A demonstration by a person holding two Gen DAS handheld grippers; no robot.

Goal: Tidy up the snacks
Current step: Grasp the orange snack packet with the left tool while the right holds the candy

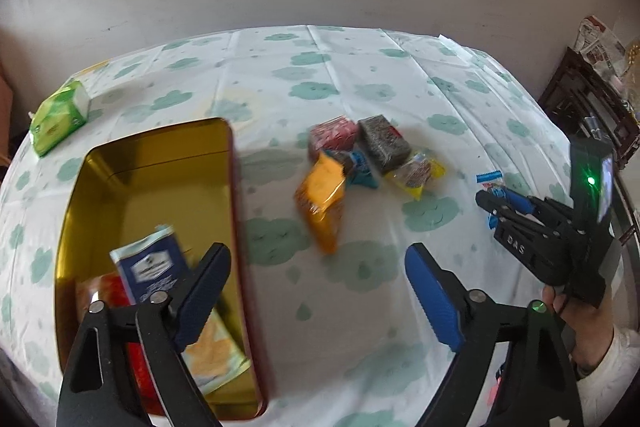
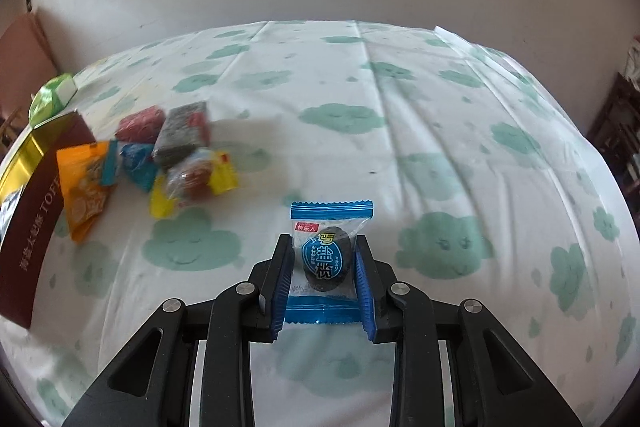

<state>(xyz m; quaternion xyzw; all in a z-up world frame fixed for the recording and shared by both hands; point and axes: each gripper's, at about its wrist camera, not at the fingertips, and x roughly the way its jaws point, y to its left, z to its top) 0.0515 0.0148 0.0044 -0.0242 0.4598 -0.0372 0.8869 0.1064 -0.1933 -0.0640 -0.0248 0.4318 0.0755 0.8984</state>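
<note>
The right gripper [image 2: 323, 281] clenched a blue snack packet [image 2: 327, 259] over bare tablecloth [image 2: 440, 155]; left gripper [image 1: 316, 291] gaped beside the tin's rim [image 1: 236, 211], snack pile [image 1: 352, 155] ahead.

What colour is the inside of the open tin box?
Shiny gold inside the tin box, seen best in the left wrist view.

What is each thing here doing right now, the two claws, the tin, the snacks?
Left claw: open, empty, above the tin's edge.
Right claw: shut on the blue candy.
Tin: lid off, a few packets inside.
Snack pile: loose on the tablecloth, outside the tin.
Green pack: lying at the far left corner, apart from the rest.
</note>
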